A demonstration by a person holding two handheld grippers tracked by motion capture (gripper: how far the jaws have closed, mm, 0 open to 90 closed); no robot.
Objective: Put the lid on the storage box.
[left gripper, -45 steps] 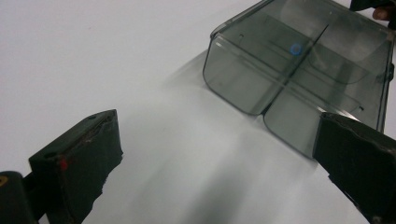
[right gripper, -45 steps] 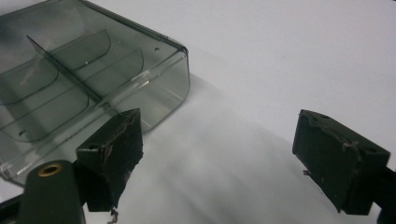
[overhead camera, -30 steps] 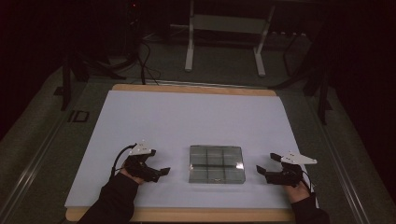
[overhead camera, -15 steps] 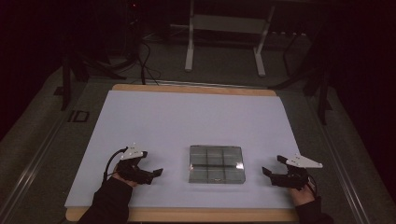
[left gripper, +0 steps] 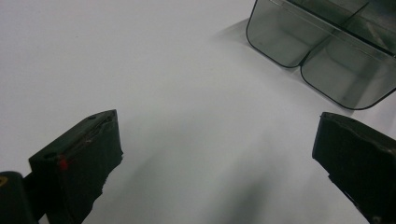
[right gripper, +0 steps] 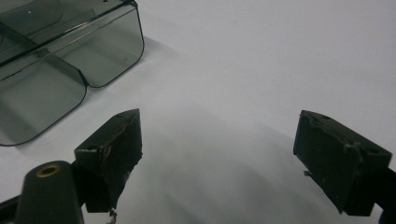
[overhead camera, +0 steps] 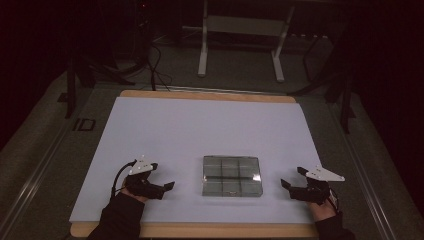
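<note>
I see the tray [overhead camera: 231, 176] lying near the table's [overhead camera: 200, 125] front edge, between my left gripper [overhead camera: 165, 186] and right gripper [overhead camera: 289, 179], apart from both. Both sets of jaws stand wide apart, holding nothing. Bare white surface stretches beyond the tray.

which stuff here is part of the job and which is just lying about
Part of the job:
- clear tray with compartments, on the white sheet
- left tool, open, beside the tray and apart from it
- right tool, open, on the tray's other side

Lying about:
- metal frame on the floor behind the table
- cables on the floor
</note>
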